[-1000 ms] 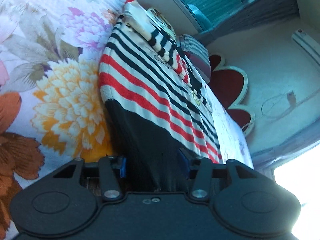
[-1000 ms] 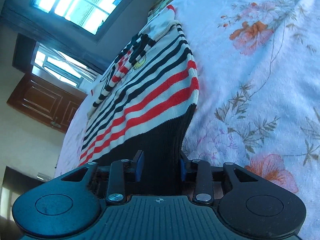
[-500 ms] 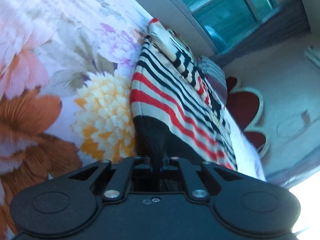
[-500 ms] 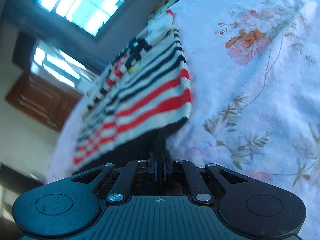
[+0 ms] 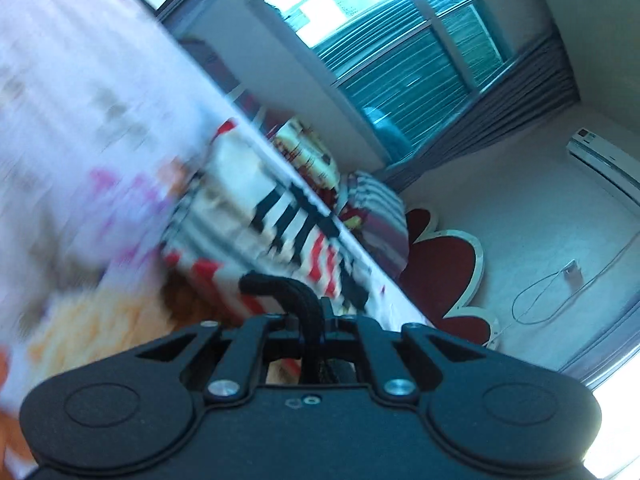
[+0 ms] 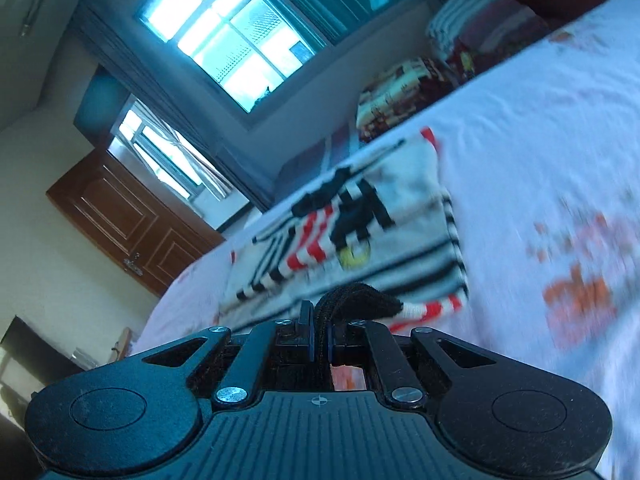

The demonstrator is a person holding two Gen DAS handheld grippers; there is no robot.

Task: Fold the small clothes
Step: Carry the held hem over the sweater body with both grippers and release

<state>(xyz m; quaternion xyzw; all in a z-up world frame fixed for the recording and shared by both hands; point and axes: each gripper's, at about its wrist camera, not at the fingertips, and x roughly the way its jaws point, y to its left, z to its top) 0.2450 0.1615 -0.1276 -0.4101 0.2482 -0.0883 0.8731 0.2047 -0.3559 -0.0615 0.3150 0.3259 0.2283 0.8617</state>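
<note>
Sweater hem first: my left gripper (image 5: 316, 320) is clamped on the black ribbed hem (image 5: 280, 292) of the striped sweater (image 5: 256, 216), and my right gripper (image 6: 320, 344) pinches that hem (image 6: 356, 300) at its other corner, both jaws closed tight on knit. The hem edge stands lifted off the floral bedsheet (image 6: 540, 152) while the rest of the sweater lies flat toward twelve o'clock. Judging by that, the bottom-to-top fold is only begun; carrying the hem over to the collar, setting it down and letting go all remain. Farther off at one o'clock sit striped pillows (image 5: 376, 204), then the window (image 6: 224, 44).
</note>
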